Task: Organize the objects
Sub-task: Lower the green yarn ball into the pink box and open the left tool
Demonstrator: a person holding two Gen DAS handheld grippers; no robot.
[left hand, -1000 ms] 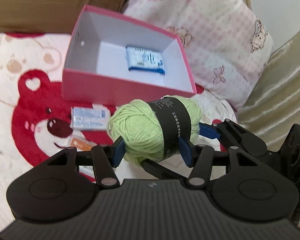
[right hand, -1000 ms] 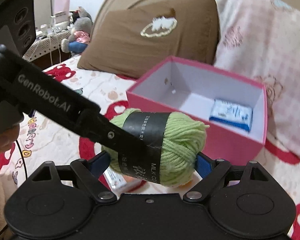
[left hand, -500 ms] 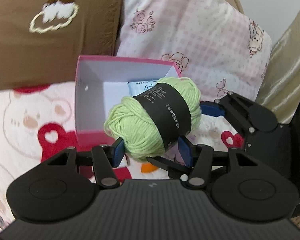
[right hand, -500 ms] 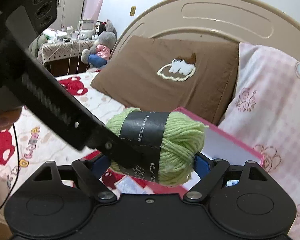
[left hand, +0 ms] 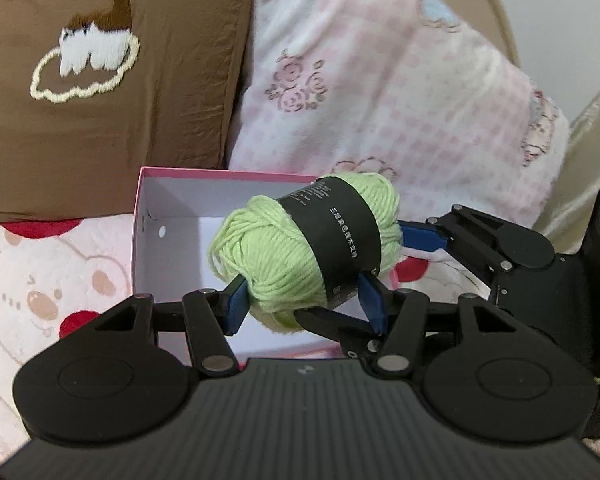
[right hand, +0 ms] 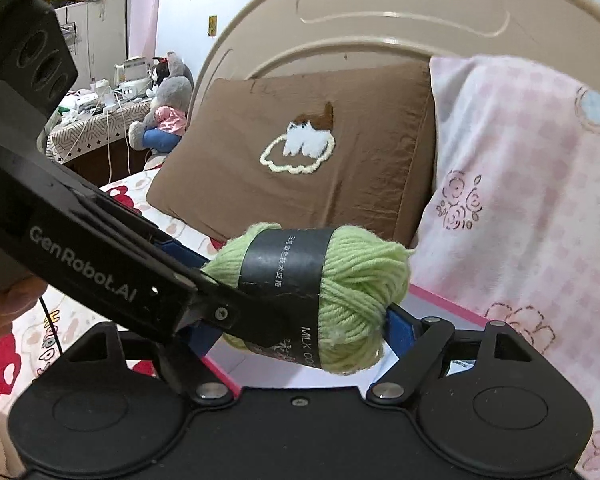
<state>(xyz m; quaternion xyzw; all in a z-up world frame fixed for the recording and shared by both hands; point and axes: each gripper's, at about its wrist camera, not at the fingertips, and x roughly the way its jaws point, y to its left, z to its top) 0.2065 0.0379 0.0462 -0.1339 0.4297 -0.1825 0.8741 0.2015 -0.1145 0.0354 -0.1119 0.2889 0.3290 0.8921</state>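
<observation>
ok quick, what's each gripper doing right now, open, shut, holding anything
Left gripper: shut on the green yarn ball, lifted over the pink box.
Right gripper: jaws closing, blue pads at the same yarn ball's two ends.

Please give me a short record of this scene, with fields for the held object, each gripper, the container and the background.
held object: green yarn with a black band, in the air over the box
left gripper: pads pressed on the yarn
right gripper: jaws closing, pads on the yarn's two ends
container: pink box, open, white inside
background: brown pillow beside pink pillow, beige headboard
</observation>
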